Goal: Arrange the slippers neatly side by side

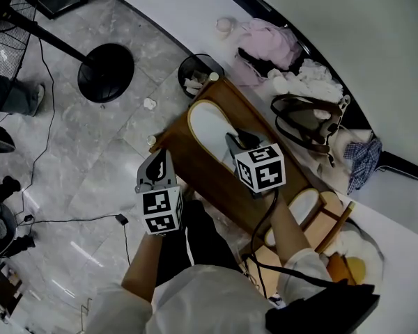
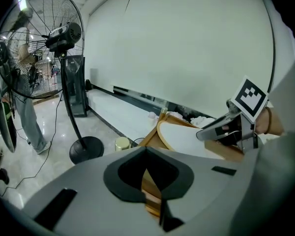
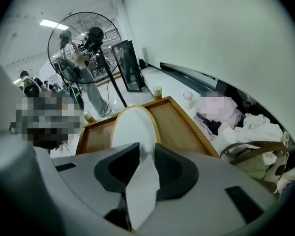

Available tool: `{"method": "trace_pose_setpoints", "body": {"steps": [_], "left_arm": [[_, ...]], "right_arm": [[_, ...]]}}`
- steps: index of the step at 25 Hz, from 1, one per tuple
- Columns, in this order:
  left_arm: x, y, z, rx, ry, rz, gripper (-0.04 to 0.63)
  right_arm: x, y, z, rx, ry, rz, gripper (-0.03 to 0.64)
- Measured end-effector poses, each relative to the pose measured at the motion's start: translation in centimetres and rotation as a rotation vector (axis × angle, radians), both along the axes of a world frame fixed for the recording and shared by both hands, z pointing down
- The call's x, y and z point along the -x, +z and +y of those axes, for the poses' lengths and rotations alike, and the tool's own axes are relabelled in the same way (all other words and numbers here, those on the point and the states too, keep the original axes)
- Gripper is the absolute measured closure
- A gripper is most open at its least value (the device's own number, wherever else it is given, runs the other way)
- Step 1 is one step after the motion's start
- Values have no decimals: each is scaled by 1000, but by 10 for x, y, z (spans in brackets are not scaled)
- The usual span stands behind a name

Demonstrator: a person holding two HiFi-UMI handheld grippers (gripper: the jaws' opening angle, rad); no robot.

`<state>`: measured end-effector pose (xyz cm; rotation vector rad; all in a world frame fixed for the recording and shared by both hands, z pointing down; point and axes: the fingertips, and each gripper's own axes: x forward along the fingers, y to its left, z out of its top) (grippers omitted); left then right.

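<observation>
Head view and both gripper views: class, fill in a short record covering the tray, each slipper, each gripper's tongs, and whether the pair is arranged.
Tray: wooden tray with a raised rim
First slipper: white slipper lying flat in the tray
Second slipper: second slipper apart from the first, partly behind the person's forearm
Right gripper: tongs closed on the white slipper's near end
Left gripper: tongs together at the tray's edge
Pair side by side: not yet

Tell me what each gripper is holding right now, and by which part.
The right gripper is closed on the white slipper, pinching the raised white fabric at its near end. The left gripper is shut with nothing between its jaws.
</observation>
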<state>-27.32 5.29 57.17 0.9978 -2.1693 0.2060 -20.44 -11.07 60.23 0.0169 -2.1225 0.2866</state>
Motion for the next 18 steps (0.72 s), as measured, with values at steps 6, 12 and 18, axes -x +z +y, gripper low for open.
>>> {"method": "trace_pose_setpoints", "body": {"steps": [6, 12, 18], "left_arm": [[-4, 4, -2, 0, 9, 6, 591], [-7, 3, -2, 0, 14, 12, 591], [-9, 2, 1, -2, 9, 15, 591]], "right_arm": [[-1, 1, 3, -6, 17, -9, 534], [-2, 1, 5, -13, 29, -8, 557], [-5, 0, 7, 8, 47, -4, 563]]}}
